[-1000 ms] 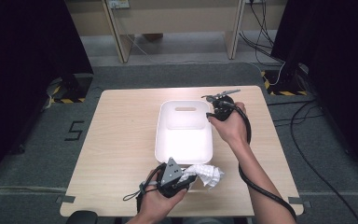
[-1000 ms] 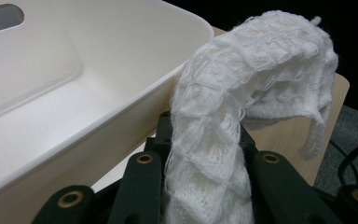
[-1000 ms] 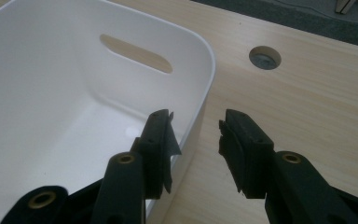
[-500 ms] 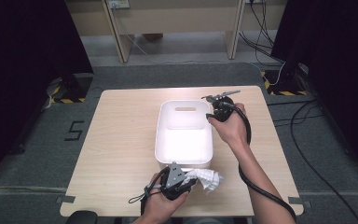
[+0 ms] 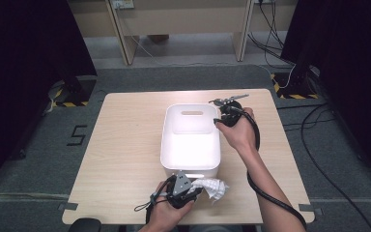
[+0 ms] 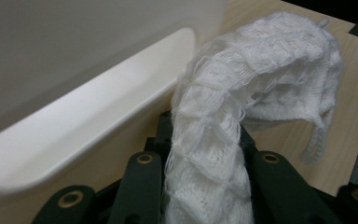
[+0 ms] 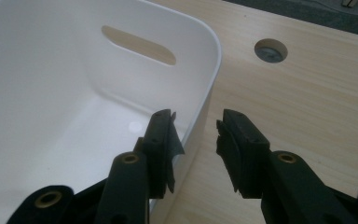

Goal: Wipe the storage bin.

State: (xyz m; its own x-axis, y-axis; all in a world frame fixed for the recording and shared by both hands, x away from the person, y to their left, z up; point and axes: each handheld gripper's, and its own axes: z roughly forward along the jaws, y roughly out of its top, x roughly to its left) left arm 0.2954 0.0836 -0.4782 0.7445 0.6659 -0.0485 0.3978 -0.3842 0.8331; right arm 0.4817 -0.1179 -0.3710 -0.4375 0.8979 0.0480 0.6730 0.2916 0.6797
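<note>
The left gripper (image 5: 193,191) is clamped on a white knitted cloth (image 5: 211,187) at the near edge of the surface (image 5: 125,145), just in front of the near wall of the white bin (image 5: 166,145). Compared with the high view a second ago, this gripper sits lower and closer to the near edge, and the cloth bunches to its right, resting on the surface rather than hanging free. In the left gripper view the cloth (image 6: 242,116) runs up between both jaws and arches over to the right, with the bin's rim (image 6: 88,126) just beside it on the left. The cloth is therefore still outside the bin; judged from this, a lift and a move toward the far side are required before it can go in. Further right, the right gripper (image 7: 196,135) straddles the right wall of the bin at its far corner, one jaw inside and one outside. Its jaws have just been closing on the wall, but a gap remains on both sides in the right gripper view, so no grip exists yet. In the high view the right hand (image 5: 239,133) has held its place, probably to steady the bin.
</note>
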